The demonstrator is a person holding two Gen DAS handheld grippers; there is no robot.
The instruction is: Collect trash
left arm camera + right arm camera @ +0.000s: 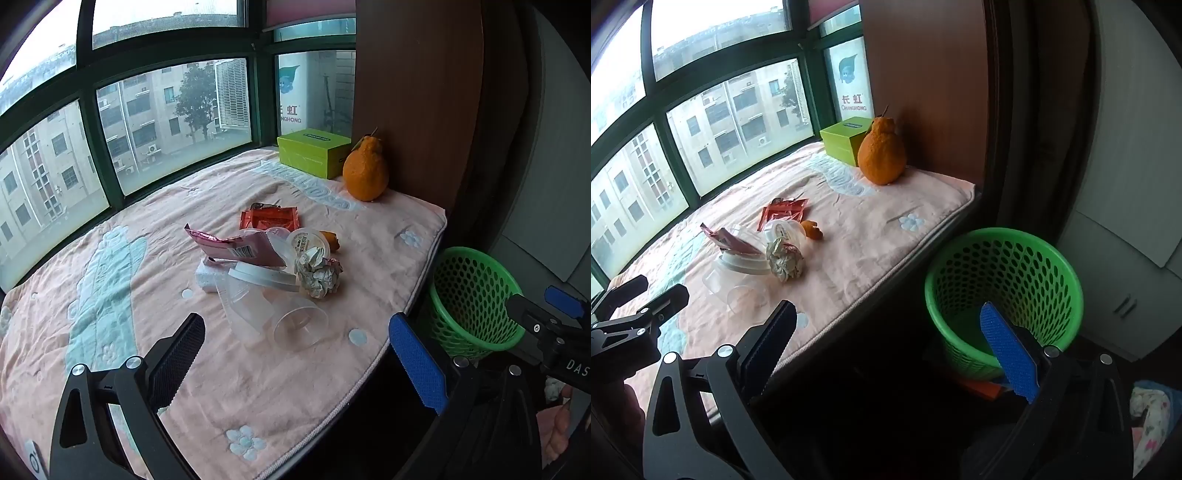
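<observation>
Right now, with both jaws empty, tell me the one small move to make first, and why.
Probably ease the left gripper forward and down onto the clear plastic cup, the nearest piece of the trash pile. Its jaws stand wide open and empty, the cup lies on its side just ahead of them on the pink blanket, and the green basket waits empty below the ledge's edge.

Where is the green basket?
In both views the green basket stands on the floor to the right of the pink blanket, just past its edge, below the big orange fruit.
</observation>
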